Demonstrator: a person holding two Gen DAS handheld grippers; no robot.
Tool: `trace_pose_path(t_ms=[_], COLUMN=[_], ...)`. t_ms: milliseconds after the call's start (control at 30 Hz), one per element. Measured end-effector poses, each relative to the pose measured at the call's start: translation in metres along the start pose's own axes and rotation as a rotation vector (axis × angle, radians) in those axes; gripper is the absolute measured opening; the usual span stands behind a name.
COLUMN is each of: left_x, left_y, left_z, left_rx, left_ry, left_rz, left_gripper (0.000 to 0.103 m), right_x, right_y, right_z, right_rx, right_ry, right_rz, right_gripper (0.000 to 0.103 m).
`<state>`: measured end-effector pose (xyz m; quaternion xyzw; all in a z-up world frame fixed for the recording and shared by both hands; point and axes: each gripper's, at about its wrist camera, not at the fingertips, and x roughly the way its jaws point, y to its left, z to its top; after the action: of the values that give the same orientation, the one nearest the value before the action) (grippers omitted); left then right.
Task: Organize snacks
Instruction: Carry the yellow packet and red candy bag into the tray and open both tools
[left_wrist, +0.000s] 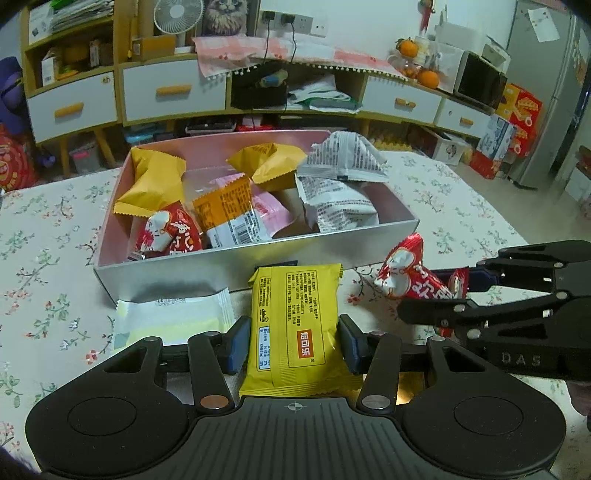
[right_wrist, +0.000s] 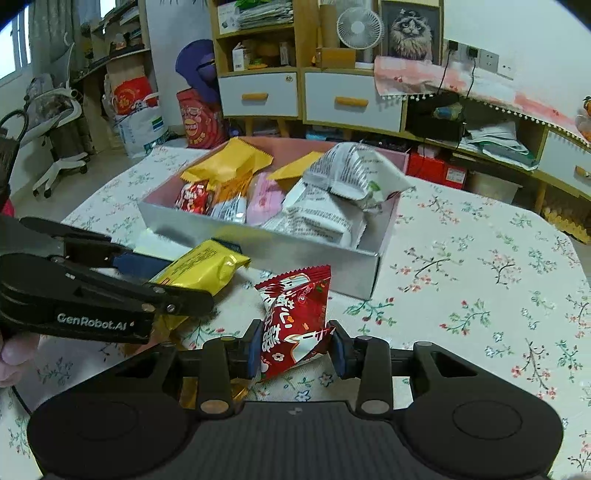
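Note:
My left gripper (left_wrist: 295, 343) is shut on a yellow snack packet (left_wrist: 295, 314), its blue pads pressing both long sides. The packet sits just in front of the silver box (left_wrist: 221, 258) with the pink inside, which holds several packets. My right gripper (right_wrist: 295, 347) is shut on a red snack packet (right_wrist: 295, 314), near the box's front corner (right_wrist: 369, 273). The red packet (left_wrist: 406, 273) and the right gripper (left_wrist: 443, 291) also show in the left wrist view. In the right wrist view the left gripper (right_wrist: 173, 280) comes in from the left with the yellow packet (right_wrist: 207, 266).
A white and pale yellow packet (left_wrist: 173, 317) lies on the floral tablecloth (right_wrist: 480, 295), left of the yellow one, against the box. Something gold (right_wrist: 192, 387) lies on the cloth under the grippers. Drawer cabinets (left_wrist: 173, 92) stand beyond the table's far edge.

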<state>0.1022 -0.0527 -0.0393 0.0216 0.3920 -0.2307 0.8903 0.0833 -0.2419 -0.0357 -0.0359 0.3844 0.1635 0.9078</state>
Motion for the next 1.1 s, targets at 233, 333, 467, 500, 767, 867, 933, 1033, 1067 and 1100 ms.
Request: trace_pose_path(t_ms=[233,333,467,500,767,867,933,1033,1067,1100], left_x=[-0.012,-0.016,-0.02,-0.022,-0.026,-0.028,-0.027,-0.021,-0.018,-0.015], left_y=[0.001,0.003,0.006,0.008,0.026,0.037,0.043,0.051,0.053,0.055], left_z=[0.009,0.013,0.021,0.023,0.043,0.052,0.058,0.067,0.07,0.073], left_rx=[-0.012,-0.021,-0.036,-0.044,-0.118,-0.153,-0.173,-0.186,-0.186,-0.185], left_ry=[-0.031,-0.048,-0.075,-0.084,-0.141,-0.159,-0.17,-0.171,-0.168,-0.165], left_rz=[-0.014,-0.01,0.01,0.014,0.062,0.088,0.1,0.115,0.12,0.122], left_gripper=[0.047,0.047,0.047,0.047,0.047,0.047,0.047,0.047,0.047,0.047], right_x=[-0.008,-0.011,-0.011,-0.011,0.0,0.005,0.011,0.022,0.024,0.028], right_y=[-0.003,-0.004,-0.004,-0.003,0.007,0.012,0.015,0.02,0.021,0.023], right_z=[0.009,0.014,0.024,0.027,0.05,0.059,0.062,0.067,0.067,0.068], right_rx=[0.013,0.02,0.036,0.043,0.087,0.109,0.13,0.153,0.153,0.153], right_ry=[-0.032,-0.047,-0.069,-0.076,-0.114,-0.134,-0.139,-0.135,-0.133,-0.13], right_rz=[-0.008,-0.011,-0.009,-0.007,0.008,0.021,0.024,0.029,0.027,0.027], right_gripper=[0.005,0.005,0.005,0.005,0.005,0.005,0.005,0.005,0.005,0.005])
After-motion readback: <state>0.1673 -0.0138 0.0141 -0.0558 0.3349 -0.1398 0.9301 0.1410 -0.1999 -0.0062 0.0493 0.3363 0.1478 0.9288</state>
